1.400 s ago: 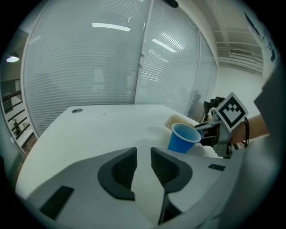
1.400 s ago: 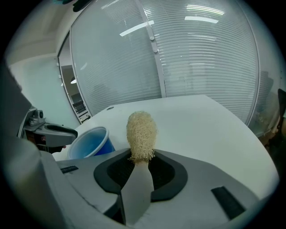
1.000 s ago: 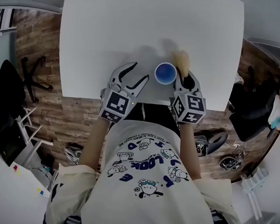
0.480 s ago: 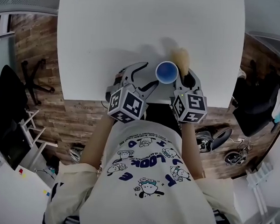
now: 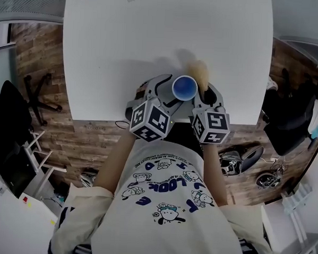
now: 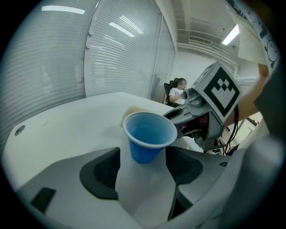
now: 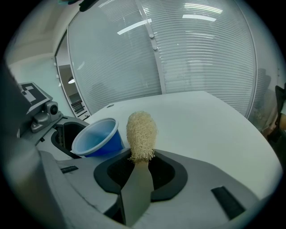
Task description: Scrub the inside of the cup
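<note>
One blue cup (image 5: pixel 184 88) is standing open side up near the edge of the white table (image 5: pixel 153 33). The left claw (image 6: pixel 143 157) is sitting wide open around it, and its jaws have just been opening. The right claw (image 7: pixel 140 169) is squeezing one fuzzy brush (image 7: pixel 141 134). The floor (image 5: pixel 41 43) is wooden.
</note>
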The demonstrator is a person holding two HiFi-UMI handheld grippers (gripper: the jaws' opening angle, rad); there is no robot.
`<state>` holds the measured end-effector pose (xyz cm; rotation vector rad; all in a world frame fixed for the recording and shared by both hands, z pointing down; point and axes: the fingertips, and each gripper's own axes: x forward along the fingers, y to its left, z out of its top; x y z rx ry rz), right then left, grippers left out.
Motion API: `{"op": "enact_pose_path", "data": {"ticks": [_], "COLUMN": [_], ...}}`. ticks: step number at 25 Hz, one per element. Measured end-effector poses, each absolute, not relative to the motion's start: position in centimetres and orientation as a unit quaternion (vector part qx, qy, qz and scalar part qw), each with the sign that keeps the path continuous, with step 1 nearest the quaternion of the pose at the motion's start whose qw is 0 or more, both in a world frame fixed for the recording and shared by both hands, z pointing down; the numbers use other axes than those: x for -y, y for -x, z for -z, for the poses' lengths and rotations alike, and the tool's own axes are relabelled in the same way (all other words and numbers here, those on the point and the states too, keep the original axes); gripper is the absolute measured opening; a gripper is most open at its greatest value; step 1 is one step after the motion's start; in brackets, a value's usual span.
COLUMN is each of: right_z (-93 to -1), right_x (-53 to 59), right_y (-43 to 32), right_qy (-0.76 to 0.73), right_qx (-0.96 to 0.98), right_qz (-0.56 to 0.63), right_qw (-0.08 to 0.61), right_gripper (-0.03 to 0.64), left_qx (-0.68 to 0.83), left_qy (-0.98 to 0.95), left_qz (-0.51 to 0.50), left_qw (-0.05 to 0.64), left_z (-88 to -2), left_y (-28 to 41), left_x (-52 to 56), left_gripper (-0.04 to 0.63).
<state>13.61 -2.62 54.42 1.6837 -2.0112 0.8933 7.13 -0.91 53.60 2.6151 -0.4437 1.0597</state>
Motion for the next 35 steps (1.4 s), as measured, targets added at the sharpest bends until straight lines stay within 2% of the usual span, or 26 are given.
{"op": "enact_pose_path", "data": {"ticks": [9,23,30,35], "right_z": [-54.6,-54.4,-54.1,-53.2], "right_x": [2.6,2.4,2.5,2.7], "right_y": [-13.1,-12.4,-12.1,-12.6], "right_qy": [-0.579,-0.559,-0.558,-0.564], "right_qx": [0.729,0.744,0.746,0.739], "right_qz": [-0.304,-0.301,-0.305,-0.330], "right_qw": [0.203,0.207,0.200,0.168], "right_gripper": [0.092,0.092,0.091,0.091], "left_qx": [0.153,0.171,0.179,0.191], "left_qy": [-0.901,-0.902,-0.905,-0.904], "left_qz": [-0.367,-0.354,-0.346,-0.341], "left_qw": [0.173,0.176,0.174,0.176], "left_z": [-54.2,-54.0,-53.6,-53.1], "left_y": [-8.0,-8.4,-8.2,-7.6], "left_x": [1.5,2.1,2.2,2.7], "left_gripper": [0.341,0.321,0.314,0.312]}}
